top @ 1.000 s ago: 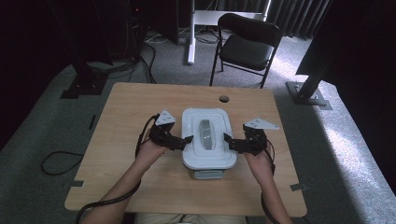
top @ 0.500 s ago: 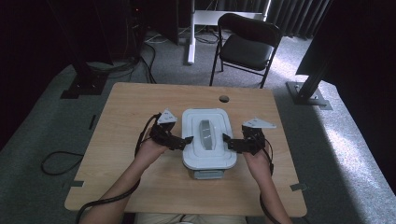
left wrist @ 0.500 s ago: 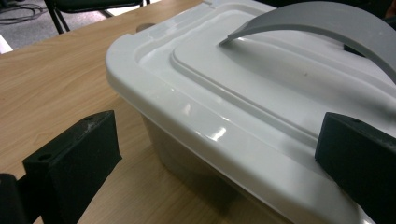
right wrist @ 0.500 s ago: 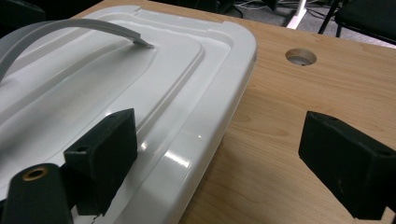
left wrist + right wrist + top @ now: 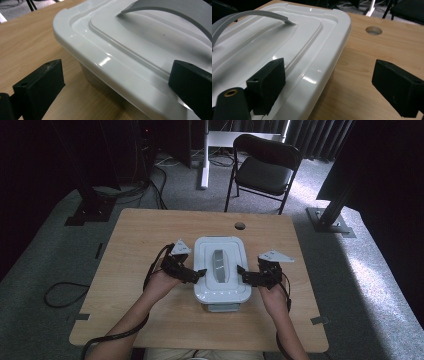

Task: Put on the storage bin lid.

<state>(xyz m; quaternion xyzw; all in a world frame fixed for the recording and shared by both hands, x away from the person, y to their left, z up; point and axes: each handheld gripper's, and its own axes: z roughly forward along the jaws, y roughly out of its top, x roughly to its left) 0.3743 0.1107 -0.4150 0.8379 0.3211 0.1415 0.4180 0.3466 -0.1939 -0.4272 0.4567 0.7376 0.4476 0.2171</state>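
A white plastic box with a shiny lid [image 5: 231, 251] and a grey arched handle [image 5: 219, 265] stands in the middle of the wooden table [image 5: 145, 235]. My left gripper [image 5: 200, 274] is at the box's left side and stands open. In the left gripper view its jaws [image 5: 115, 87] straddle the lid's rim [image 5: 100, 62], one below it and one over the lid. My right gripper [image 5: 241, 272] is open at the box's right side. Its jaws [image 5: 332, 87] also straddle the lid's edge [image 5: 322, 67]. Neither pair of jaws presses on the rim.
A round cable hole [image 5: 240, 226] sits in the table behind the box, and appears as the hole [image 5: 373, 30] in the right gripper view. A black chair [image 5: 265, 170] stands beyond the table's far edge. Cables trail off the table's near left.
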